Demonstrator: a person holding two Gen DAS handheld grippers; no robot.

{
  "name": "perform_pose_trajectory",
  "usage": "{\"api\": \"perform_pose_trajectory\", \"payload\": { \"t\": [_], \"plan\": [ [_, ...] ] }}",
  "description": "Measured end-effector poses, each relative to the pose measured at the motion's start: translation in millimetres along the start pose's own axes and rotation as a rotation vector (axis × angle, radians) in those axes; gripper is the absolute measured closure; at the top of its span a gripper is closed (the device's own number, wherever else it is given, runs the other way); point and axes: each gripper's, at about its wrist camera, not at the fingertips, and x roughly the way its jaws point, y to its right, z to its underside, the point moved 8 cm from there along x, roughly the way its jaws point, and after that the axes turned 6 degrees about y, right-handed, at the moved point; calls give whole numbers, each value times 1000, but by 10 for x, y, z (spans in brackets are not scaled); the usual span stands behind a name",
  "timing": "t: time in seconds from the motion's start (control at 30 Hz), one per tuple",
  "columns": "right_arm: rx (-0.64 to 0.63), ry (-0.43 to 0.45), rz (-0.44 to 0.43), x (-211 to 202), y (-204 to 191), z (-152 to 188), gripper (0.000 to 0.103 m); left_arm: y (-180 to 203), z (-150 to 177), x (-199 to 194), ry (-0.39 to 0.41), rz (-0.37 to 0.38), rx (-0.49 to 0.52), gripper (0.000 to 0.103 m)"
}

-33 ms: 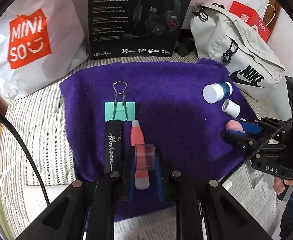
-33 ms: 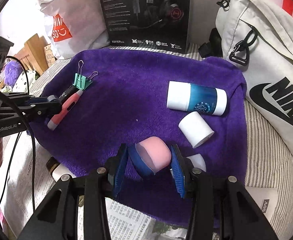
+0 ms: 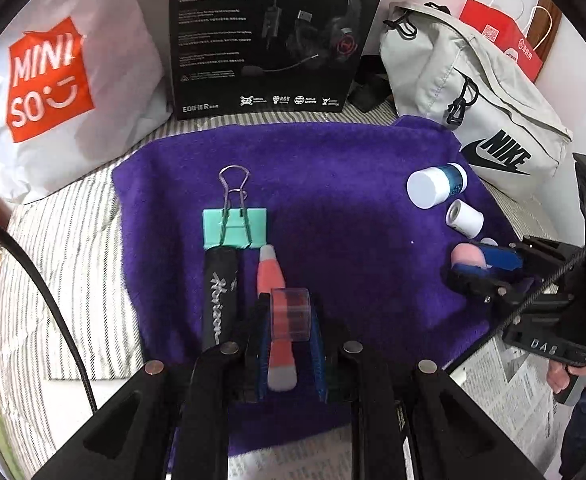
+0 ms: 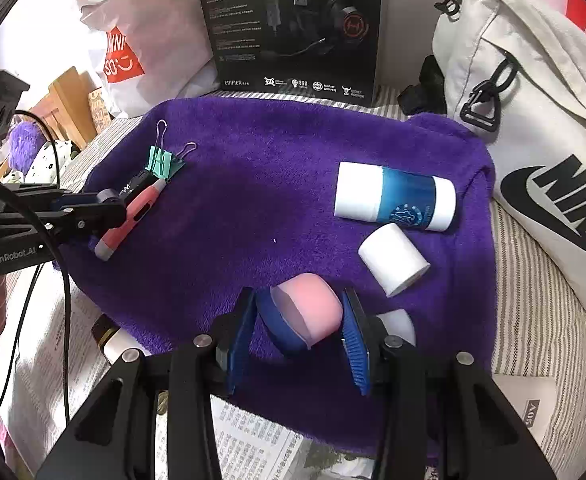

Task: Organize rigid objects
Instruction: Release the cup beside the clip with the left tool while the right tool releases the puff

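Observation:
A purple towel (image 3: 353, 208) carries the objects. My left gripper (image 3: 290, 312) is shut on a small clear plastic cylinder (image 3: 290, 320) and hovers over a coral and grey pen-shaped tool (image 3: 271, 272). Left of that tool lie a black "Horizon" stick (image 3: 219, 292) and a green binder clip (image 3: 235, 226). My right gripper (image 4: 297, 300) is shut on a pink and blue egg-shaped object (image 4: 309, 312) at the towel's near right. Beyond it lie a white and blue bottle (image 4: 395, 200) and a small white cylinder (image 4: 393, 260). Another white piece (image 4: 397, 320) shows beside the right finger.
A black headset box (image 3: 269, 36) stands behind the towel, with a white shopping bag (image 3: 53, 92) to its left and a grey sling bag (image 3: 473, 96) to its right. Newspaper (image 4: 253, 440) lies under the towel's near edge. A striped cloth (image 3: 73, 260) covers the surface.

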Motion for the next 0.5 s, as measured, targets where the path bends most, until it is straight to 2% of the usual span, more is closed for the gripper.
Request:
{"api": "perform_pose_trajectory", "payload": {
  "t": [0.5],
  "plan": [
    [-37, 1, -8, 54, -11, 37, 60, 151, -228, 270, -11, 25, 15, 86]
  ]
}}
